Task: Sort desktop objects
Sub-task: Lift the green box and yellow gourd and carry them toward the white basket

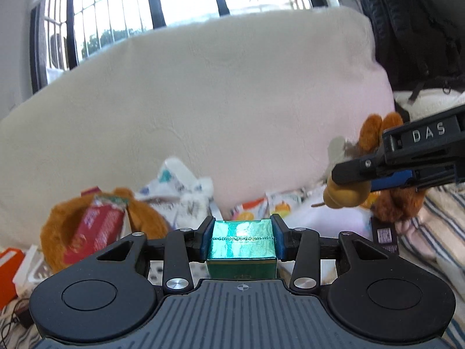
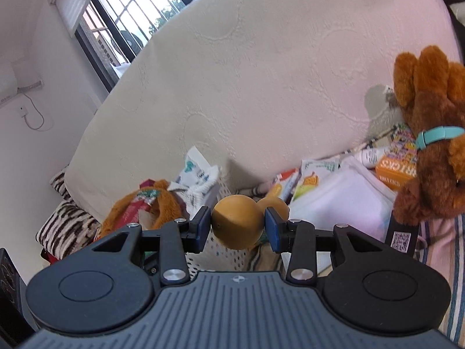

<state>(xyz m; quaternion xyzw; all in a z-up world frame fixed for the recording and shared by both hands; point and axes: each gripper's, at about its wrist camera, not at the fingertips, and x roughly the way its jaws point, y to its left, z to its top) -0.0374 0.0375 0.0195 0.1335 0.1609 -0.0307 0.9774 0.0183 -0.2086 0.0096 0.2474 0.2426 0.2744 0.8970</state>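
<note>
Two grippers are in use, and each has its blue pads pressed against an object. The left gripper (image 1: pixel 242 240) is partly closed on a shiny green box (image 1: pixel 242 241), gripping it on its two opposite sides; the box sits square between the pads, raised clear of the clutter below. The right gripper (image 2: pixel 237 228) is partly closed on the larger bulb of a tan gourd (image 2: pixel 238 222), with the smaller bulb pointing away from the camera. In the left wrist view, the right gripper (image 1: pixel 345 174) enters from the right side with the gourd (image 1: pixel 343 193) projecting from its tip.

Beneath both grippers lies a bed with a striped sheet (image 1: pixel 438 218). A large cream mattress (image 1: pixel 203 101) leans upright along the far edge of the bed. At its foot lie snack packets (image 2: pixel 305 180), a white perforated basket (image 2: pixel 221 250) and an orange plush item (image 1: pixel 96 232) containing a red packet (image 1: pixel 98 229). A brown plush toy (image 2: pixel 433 133) with a teal collar stands towards the right edge of the bed, beside an orange box (image 2: pixel 392 171). A barred window (image 1: pixel 116 14) is behind the mattress.
</note>
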